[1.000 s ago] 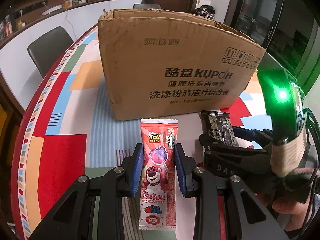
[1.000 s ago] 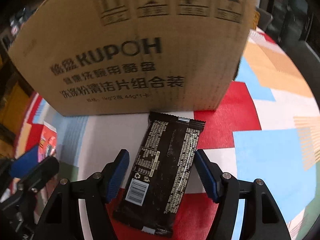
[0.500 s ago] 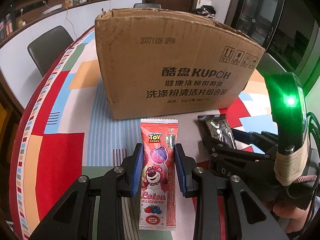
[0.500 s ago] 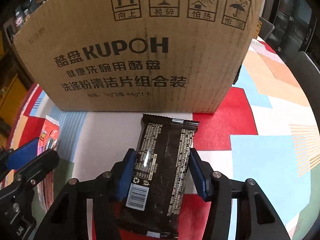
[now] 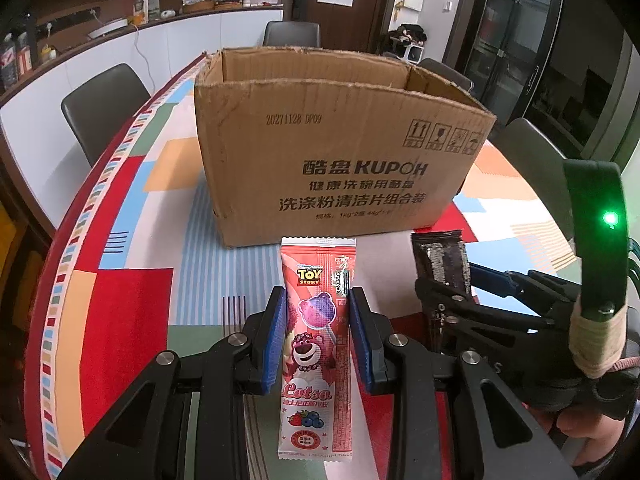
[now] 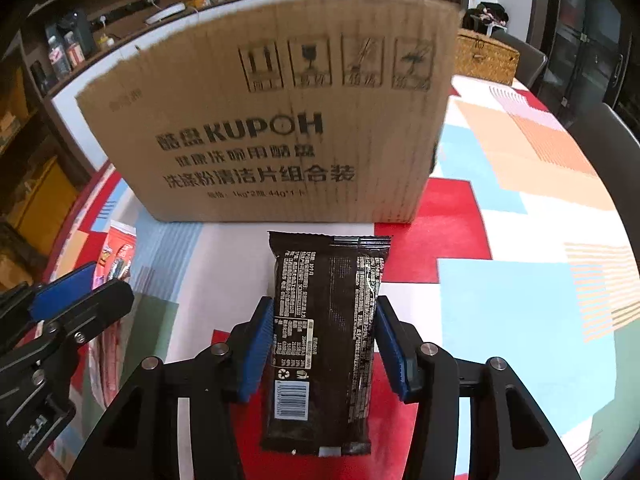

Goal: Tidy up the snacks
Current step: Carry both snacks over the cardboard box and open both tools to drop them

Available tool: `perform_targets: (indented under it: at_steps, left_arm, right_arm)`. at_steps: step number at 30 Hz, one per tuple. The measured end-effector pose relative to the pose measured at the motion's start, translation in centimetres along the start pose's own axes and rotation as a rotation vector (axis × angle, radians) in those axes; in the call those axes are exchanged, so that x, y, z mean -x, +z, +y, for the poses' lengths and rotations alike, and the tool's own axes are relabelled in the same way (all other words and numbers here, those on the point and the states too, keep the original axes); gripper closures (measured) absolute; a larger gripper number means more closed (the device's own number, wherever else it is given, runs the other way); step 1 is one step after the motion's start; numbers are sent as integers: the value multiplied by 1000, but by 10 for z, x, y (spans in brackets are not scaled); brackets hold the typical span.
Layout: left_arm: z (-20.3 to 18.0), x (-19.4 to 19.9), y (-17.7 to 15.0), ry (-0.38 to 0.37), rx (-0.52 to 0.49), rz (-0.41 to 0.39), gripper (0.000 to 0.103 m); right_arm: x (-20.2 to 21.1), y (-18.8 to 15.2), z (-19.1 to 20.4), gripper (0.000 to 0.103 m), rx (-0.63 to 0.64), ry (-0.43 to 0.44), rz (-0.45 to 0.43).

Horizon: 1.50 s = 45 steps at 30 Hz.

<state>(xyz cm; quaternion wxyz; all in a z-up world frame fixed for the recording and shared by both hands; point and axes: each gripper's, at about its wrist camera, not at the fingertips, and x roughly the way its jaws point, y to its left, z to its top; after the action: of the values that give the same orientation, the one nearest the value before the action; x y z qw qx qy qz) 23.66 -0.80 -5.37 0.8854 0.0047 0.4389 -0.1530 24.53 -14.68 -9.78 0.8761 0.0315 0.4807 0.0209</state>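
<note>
I stood in a dining room with dark cabinets and a long white counter, working over a round table (image 5: 132, 280) covered in a cloth of red, blue, orange and green blocks. Dark chairs (image 5: 100, 104) ringed it.

The biggest thing on the table was an open cardboard box (image 5: 340, 160), its flaps torn off, which I judged to be where the snacks were meant to go. Its front read "KUPOH" over lines of Chinese characters, with a stamped "20271128 DP09" near the top left and four handling symbols at the top right. It stood just beyond both packets, close enough to reach over its near wall.

A woven basket (image 6: 486, 58) sat farther off on the right.

My right gripper (image 6: 324, 346) pinched a black snack packet (image 6: 326, 320) across its width, printed back upward, with a barcode and a recycling mark near my end; the fine print was too small for me to read. The blue pads (image 6: 258, 352) pressed its edges.

My left gripper (image 5: 318, 340) was clamped on a narrower pink lollipop packet (image 5: 316, 344), gripped at its middle so that it stayed flat and pointed at the box. It read "TOY STORY" and "Lotso", with a pink bear, a purple lollipop and berries drawn on it.

I took both packets to be held lengthwise for dropping into the box.
</note>
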Motion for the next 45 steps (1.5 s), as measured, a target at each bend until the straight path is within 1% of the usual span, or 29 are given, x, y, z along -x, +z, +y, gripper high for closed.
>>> perform_targets:
  at_steps: [1,9,15,21,26,36,39,45]
  left_arm:
    - [-1,2,1,1,-1,-4,72]
    - [-11,22,6,-1,-12,-54,72]
    - [-16,43,19,-4,-22,-117,72]
    - [-24,66,31,-10,-35,-185,72]
    - [-27,79,44,-10,-46,-232,72]
    - [-31,104,83,-3,-74,-330,72]
    - [-32,109,96,9,-90,-357,72]
    - [-28,108,122,22,-98,-381,72]
  right_arm:
    - [-2,5,3,53,-1,2,-6]
    - [29,4,-2,53,-23,22,-85]
    - [48,6,-1,53,-29,46,-151]
    - [75,18,-6,53,-27,76,-222]
    - [93,28,-4,53,-14,93,-281]
    - [127,64,0,53,8,100,-417]
    - [133,78,-1,53,9,108,-442]
    - [139,105,2,53,27,105,-477]
